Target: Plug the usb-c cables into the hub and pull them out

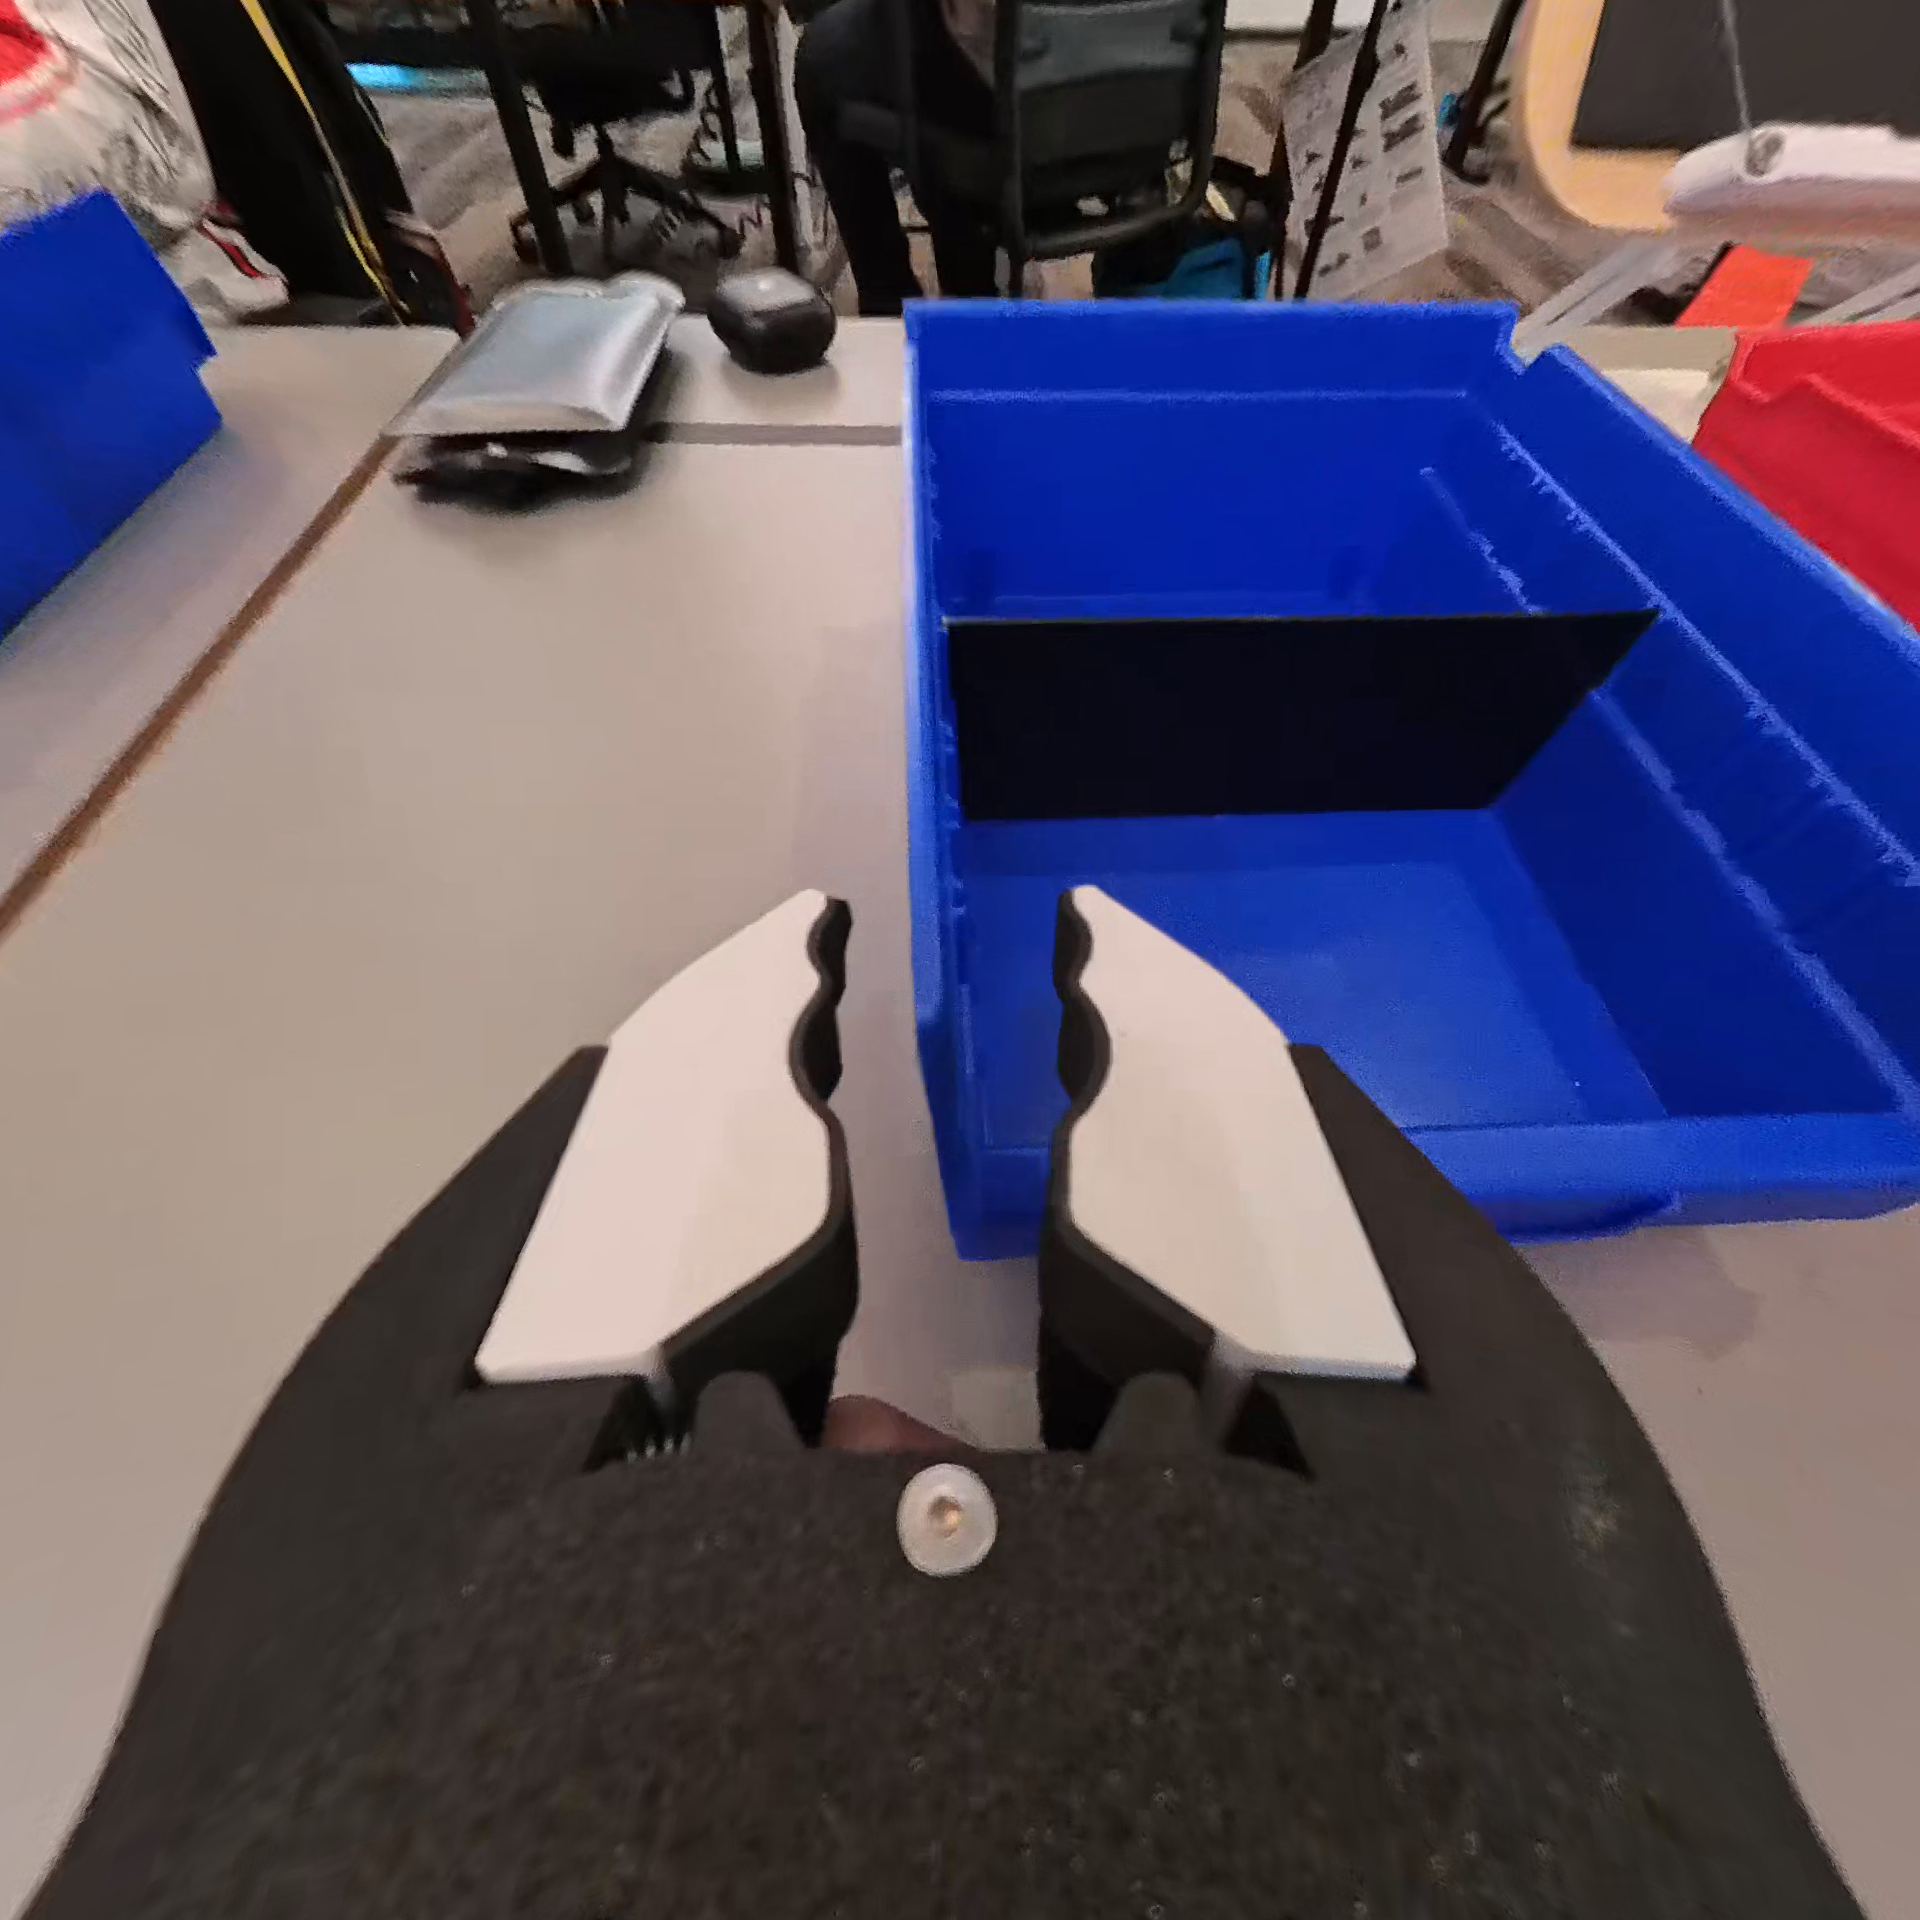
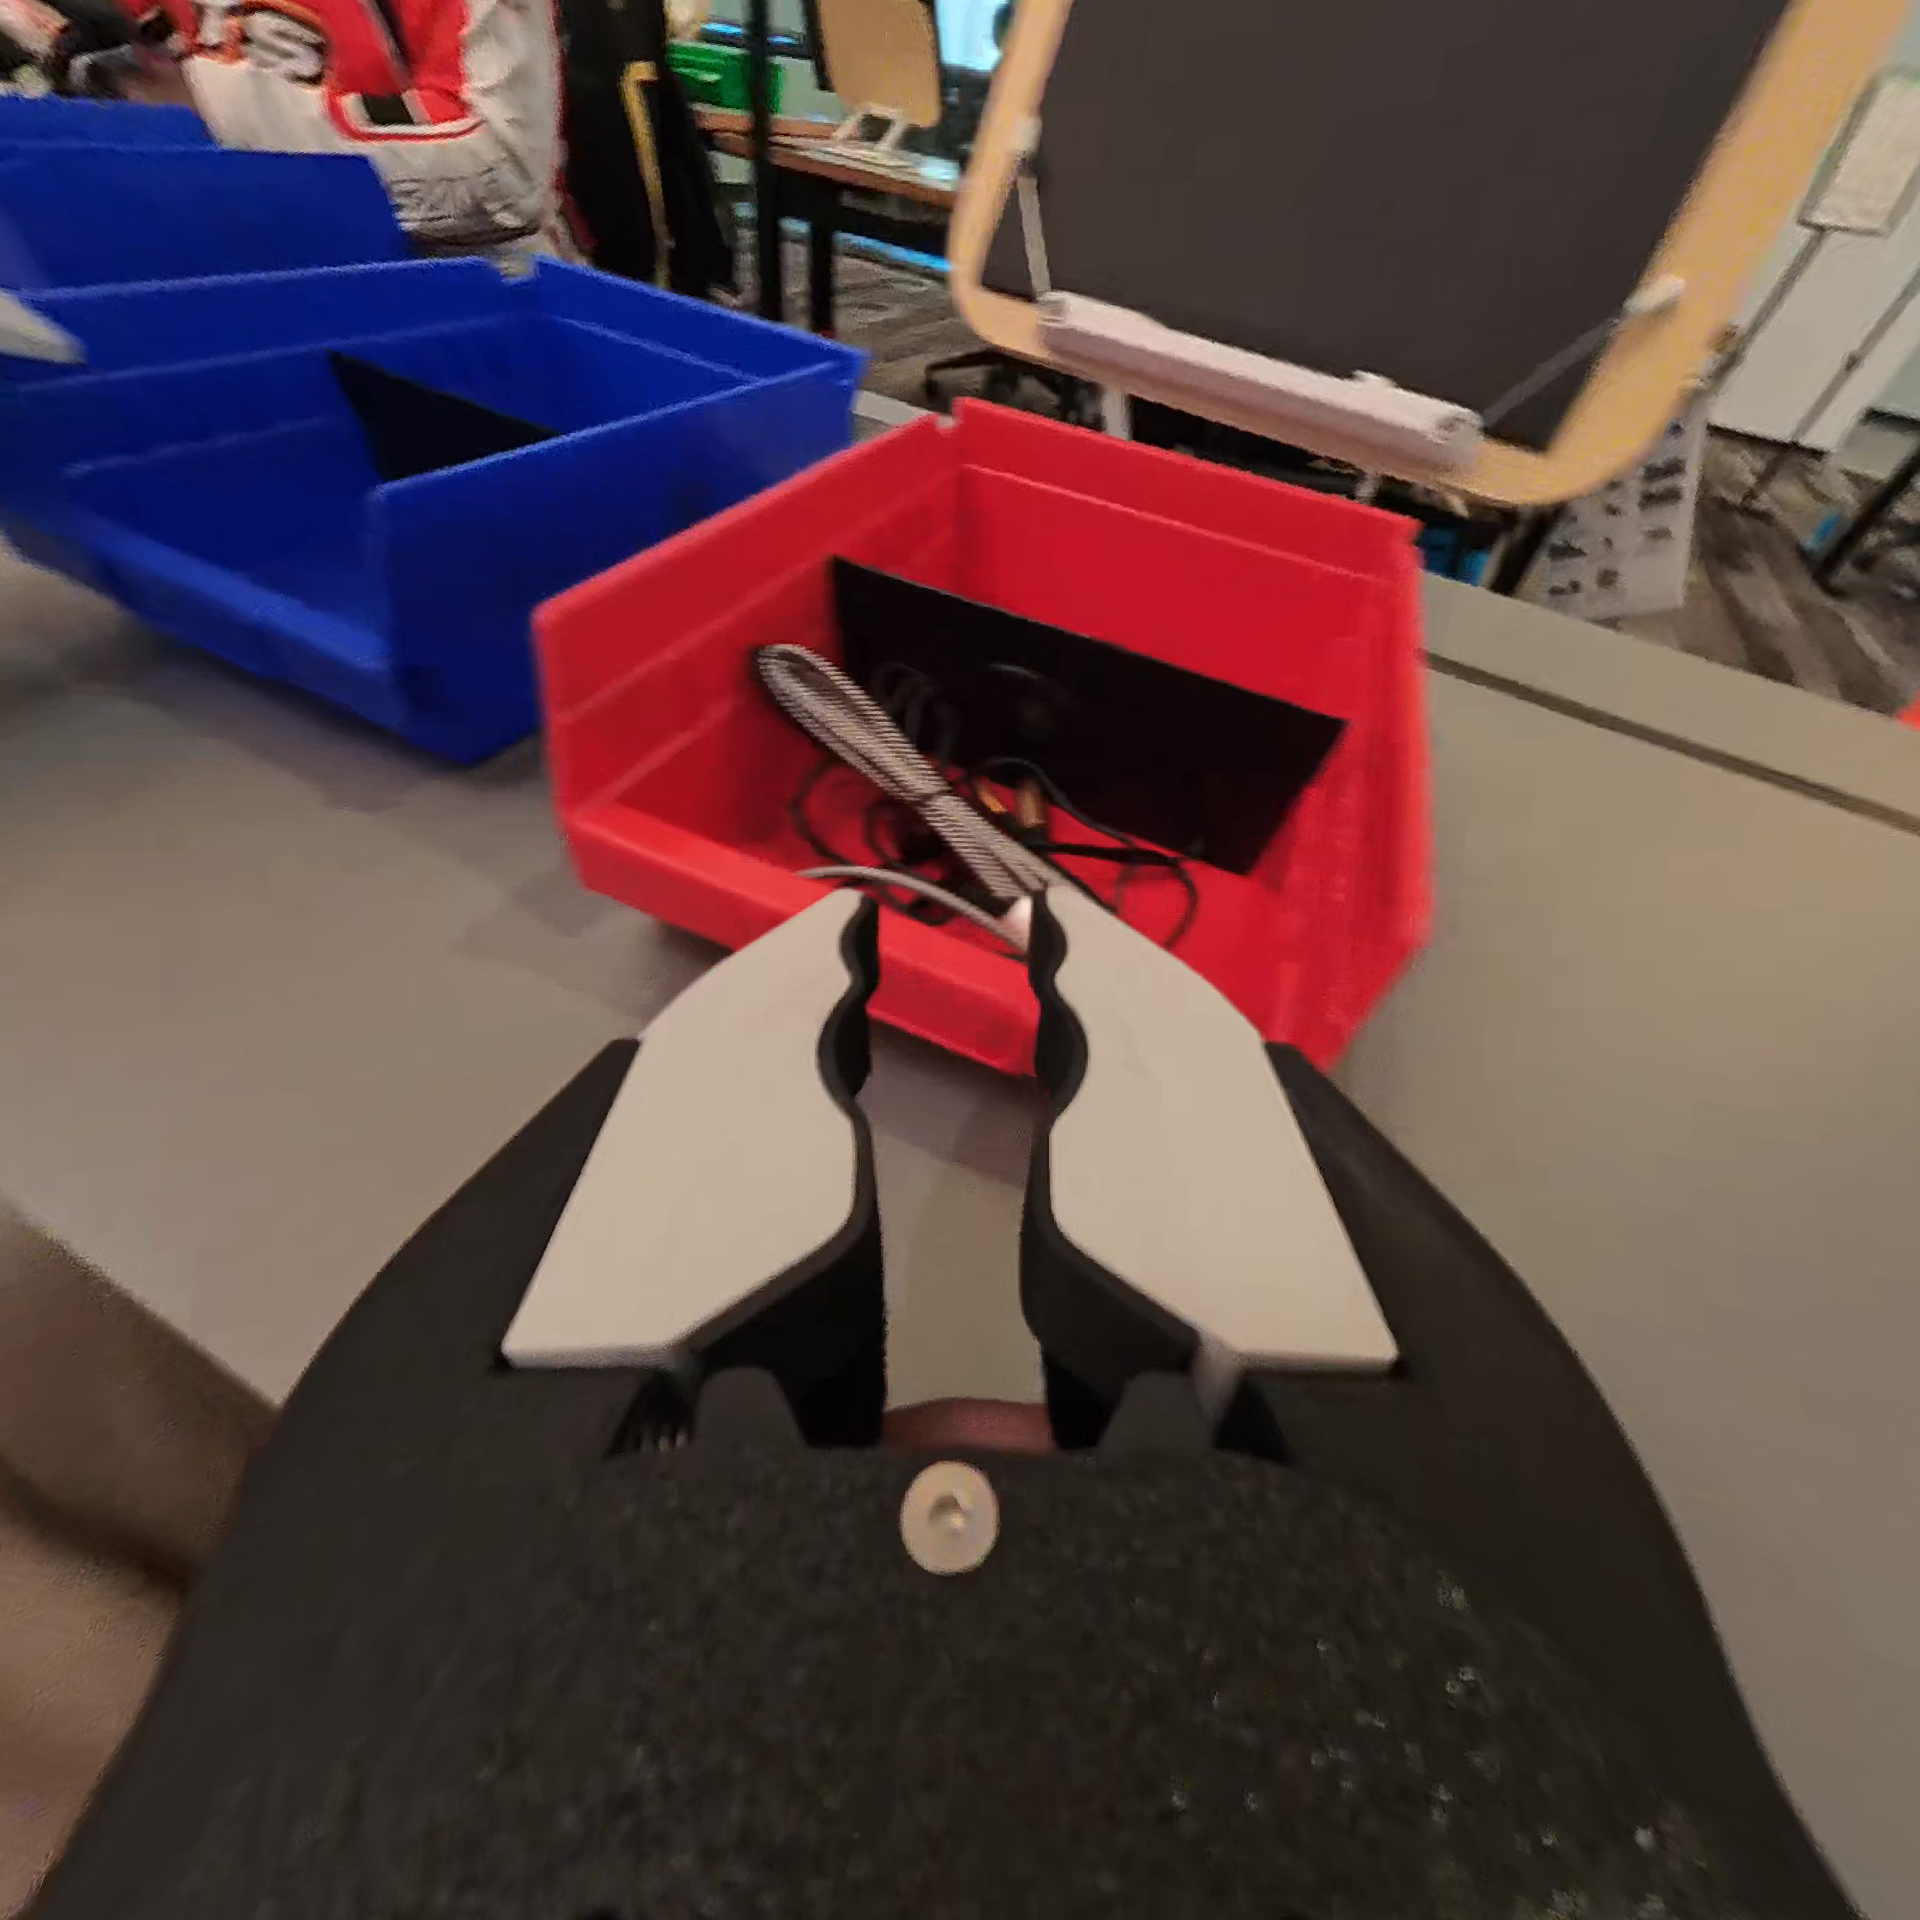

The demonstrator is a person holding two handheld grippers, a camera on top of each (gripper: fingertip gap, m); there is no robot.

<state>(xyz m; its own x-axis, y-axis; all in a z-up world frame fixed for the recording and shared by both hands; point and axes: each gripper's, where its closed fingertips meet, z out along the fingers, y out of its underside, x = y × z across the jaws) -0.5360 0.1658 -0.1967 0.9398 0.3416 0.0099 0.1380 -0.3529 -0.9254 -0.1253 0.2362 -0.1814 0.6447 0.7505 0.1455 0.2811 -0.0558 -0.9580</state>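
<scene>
In the right wrist view a red bin [image 2: 1340, 831] with a black divider [image 2: 1143, 727] holds a braided grey cable [image 2: 883, 748] lying slanted over a tangle of thin black cables [image 2: 904, 821]. My right gripper [image 2: 951, 912] is open at the bin's front lip. The braided cable's near end lies by my right fingertip [image 2: 1049, 925], and I cannot tell whether they touch. I cannot make out a hub. In the left wrist view my left gripper [image 1: 951, 920] is open and empty above the grey table [image 1: 520, 779], beside the near left corner of an empty blue bin [image 1: 1714, 665].
The blue bin has a black divider [image 1: 1247, 717] and also shows in the right wrist view [image 2: 582, 582]. A silver pouch [image 1: 551, 364] and a black case [image 1: 774, 317] lie at the table's far side. Another blue bin [image 1: 83, 384] stands far left. Chairs stand beyond the table. One gripper's finger ends stand about 40 cm off the other's.
</scene>
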